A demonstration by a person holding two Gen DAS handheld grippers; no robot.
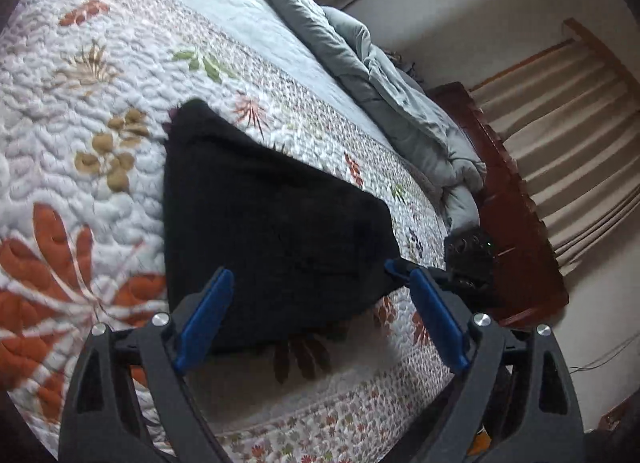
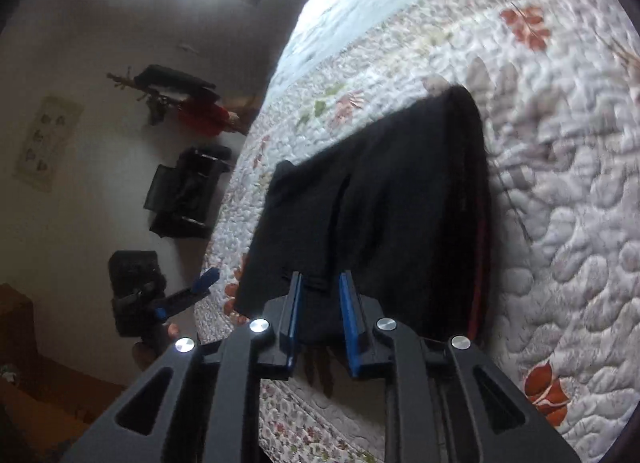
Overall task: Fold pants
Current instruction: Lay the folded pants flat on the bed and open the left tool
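Observation:
The black pants [image 1: 272, 223] lie folded into a rough rectangle on the flowered quilt [image 1: 80, 123]. My left gripper [image 1: 320, 275] hovers over their near edge, its blue pads wide open with nothing between them. In the right wrist view the pants [image 2: 400, 203] show a thin red stripe along their right side. My right gripper [image 2: 322, 283] sits at their near edge with its pads a narrow gap apart. A small ridge of black cloth lies between the pads, and they do not press on it. The right gripper's blue tip [image 1: 394, 266] shows at the pants' right corner. The left gripper [image 2: 200, 283] stands off the bed's side.
A grey duvet [image 1: 380, 75] is bunched along the far side of the bed, beside a dark wooden bed frame [image 1: 516, 223] and beige curtains [image 1: 580, 143]. Past the bed's other side stand black bags [image 2: 184, 199] and a loaded coat rack [image 2: 180, 95] against the wall.

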